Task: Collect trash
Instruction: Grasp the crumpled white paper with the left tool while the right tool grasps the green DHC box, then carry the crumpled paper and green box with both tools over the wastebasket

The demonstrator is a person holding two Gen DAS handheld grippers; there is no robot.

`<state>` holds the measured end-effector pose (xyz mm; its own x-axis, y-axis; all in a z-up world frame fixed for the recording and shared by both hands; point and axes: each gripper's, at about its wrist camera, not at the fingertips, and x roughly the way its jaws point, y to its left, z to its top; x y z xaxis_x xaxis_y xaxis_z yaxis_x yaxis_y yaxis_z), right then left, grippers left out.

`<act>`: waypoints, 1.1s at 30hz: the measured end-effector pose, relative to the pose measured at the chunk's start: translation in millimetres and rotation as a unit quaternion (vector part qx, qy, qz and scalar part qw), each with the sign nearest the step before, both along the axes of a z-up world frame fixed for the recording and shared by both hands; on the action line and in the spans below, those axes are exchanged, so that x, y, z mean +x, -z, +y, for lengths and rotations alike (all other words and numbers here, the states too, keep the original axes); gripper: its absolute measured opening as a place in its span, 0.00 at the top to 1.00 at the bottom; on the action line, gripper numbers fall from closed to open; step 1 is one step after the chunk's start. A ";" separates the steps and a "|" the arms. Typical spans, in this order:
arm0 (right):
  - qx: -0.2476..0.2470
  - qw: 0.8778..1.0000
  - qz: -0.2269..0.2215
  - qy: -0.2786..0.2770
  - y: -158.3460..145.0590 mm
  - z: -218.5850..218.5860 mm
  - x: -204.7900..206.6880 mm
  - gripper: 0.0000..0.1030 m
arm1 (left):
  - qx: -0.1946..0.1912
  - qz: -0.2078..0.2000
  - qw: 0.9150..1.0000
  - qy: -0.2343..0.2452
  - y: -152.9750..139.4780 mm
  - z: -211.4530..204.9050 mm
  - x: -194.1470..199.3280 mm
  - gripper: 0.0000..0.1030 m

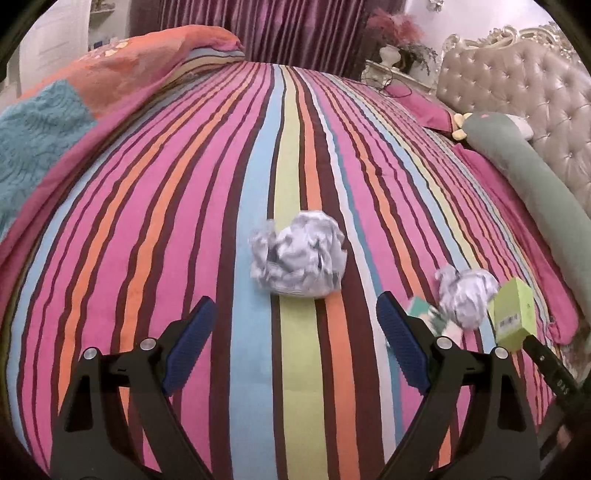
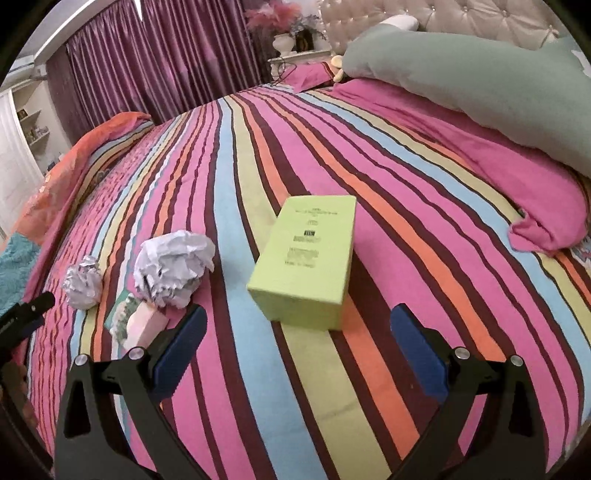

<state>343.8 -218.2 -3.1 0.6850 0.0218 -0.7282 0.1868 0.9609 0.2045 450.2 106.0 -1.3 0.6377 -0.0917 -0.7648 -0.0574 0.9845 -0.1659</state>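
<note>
Striped bedspread (image 1: 155,229) covers the whole bed, pink, orange, blue and yellow bands running away toward purple curtains (image 1: 273,29) at the far side.

Left claw (image 1: 295,325) hangs low over the spread with its jaws spread wide and nothing between them; just beyond its blue pads (image 1: 197,325) a big paper wad (image 1: 299,254) lies on the yellow and blue stripes; to the right of that sits a smaller wad (image 1: 467,295), with a pink-and-green packet (image 1: 424,314) beside it, partly hidden behind the right finger; farther right, a green box (image 1: 511,314).

Right claw (image 2: 295,332) is likewise wide open and empty, hovering above the spread; the green box (image 2: 306,258) lies flat just past its fingertips, roughly centred between them; to the left lie the packet (image 2: 142,321), near the left finger, then a paper wad (image 2: 171,267) touching the packet's far end, then another wad (image 2: 83,282) farther left, apart from the first.

At the far right a grey-green bolster (image 2: 461,85) rests on a pink pillow (image 2: 498,162) against a tufted headboard (image 1: 517,85); an orange quilt (image 1: 122,66) is bunched at the far left.
</note>
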 end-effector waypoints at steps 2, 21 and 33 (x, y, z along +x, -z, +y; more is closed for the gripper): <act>-0.001 1.000 0.003 0.001 0.5 0.2 5.4 0.08 | 0.001 0.005 1.000 0.007 1.1 -1.9 13.1 0.16; -0.044 0.998 0.040 0.000 29.3 5.5 46.3 0.08 | 0.035 0.072 0.996 -0.030 42.0 -13.8 78.7 0.16; -0.019 0.998 0.050 -0.016 30.7 -12.2 36.4 0.42 | 0.063 0.048 0.997 -0.021 31.6 -25.5 63.9 0.50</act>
